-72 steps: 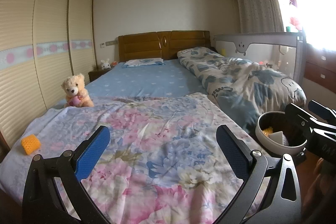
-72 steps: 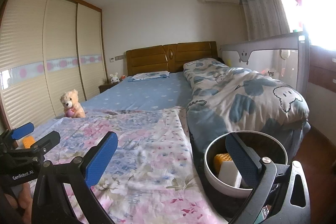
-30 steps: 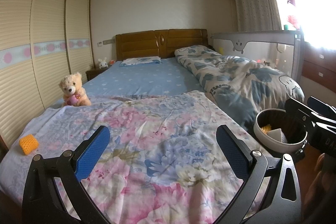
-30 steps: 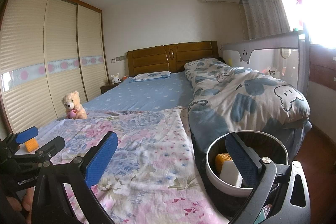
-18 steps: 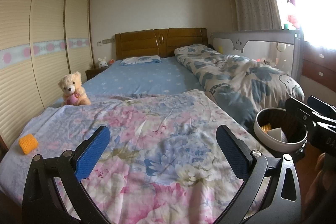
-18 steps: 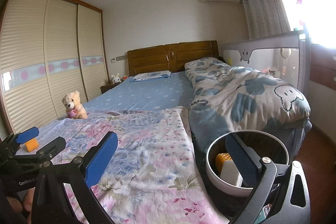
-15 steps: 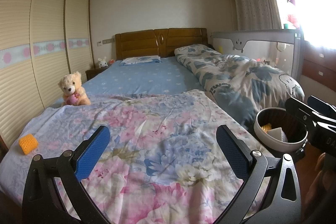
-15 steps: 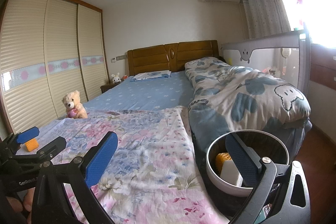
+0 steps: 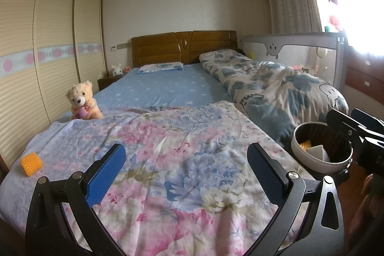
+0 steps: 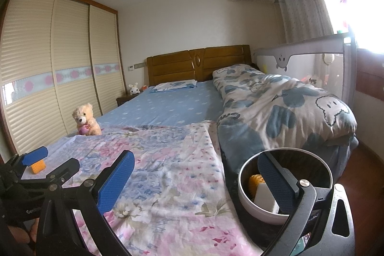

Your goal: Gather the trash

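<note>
Left wrist view: the left gripper (image 9: pixel 186 167) hangs over the foot of the bed (image 9: pixel 168 92), its blue-padded fingers (image 9: pixel 105 174) spread wide with nothing between them, apparently ready for a pick. The one loose piece of trash, an orange sponge block (image 9: pixel 31 163), lies on the floral sheet (image 9: pixel 168 148) at the lower left of the frame, well apart from those fingers. At the right edge stands the white bin (image 9: pixel 319 148), already holding an orange piece and a white block, so it seems placed beside the bed corner as the drop point. A teddy bear (image 9: pixel 82 101) sits at centre left and looks like a toy, not trash.

Right wrist view: the right gripper (image 10: pixel 194 179) is also wide open and empty, with one finger in front of the bin's mouth at lower right. The sponge block sits at the far left, just beyond the left gripper, which suggests the left one is meant to fetch it.
</note>
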The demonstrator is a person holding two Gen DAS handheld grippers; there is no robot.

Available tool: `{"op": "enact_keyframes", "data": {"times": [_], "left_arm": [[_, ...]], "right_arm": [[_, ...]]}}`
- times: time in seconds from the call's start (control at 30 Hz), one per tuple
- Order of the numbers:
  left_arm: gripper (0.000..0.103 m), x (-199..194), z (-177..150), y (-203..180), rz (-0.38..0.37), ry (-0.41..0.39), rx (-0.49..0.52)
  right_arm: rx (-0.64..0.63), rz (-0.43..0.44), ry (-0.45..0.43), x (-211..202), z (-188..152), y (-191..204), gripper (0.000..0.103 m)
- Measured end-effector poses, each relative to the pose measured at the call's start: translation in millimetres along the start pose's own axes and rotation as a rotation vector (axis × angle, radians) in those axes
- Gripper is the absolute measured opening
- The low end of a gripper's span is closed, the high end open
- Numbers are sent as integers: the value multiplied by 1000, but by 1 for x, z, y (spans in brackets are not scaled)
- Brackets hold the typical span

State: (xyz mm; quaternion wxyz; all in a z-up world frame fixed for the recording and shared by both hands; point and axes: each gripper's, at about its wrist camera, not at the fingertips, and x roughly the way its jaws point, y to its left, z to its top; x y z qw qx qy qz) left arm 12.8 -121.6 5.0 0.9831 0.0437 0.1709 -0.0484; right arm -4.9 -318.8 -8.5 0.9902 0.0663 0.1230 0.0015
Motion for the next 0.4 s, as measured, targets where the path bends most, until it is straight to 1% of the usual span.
{"op": "enact_keyframes", "data": {"times": [0.23, 0.4], "left_arm": [[103, 0, -7, -1, 4, 14, -9], [103, 9, -11, 4, 8, 35, -20]], "right_arm": [[9, 11, 21, 8, -1, 0, 103], [15, 15, 39, 14, -2, -2, 103]]}}
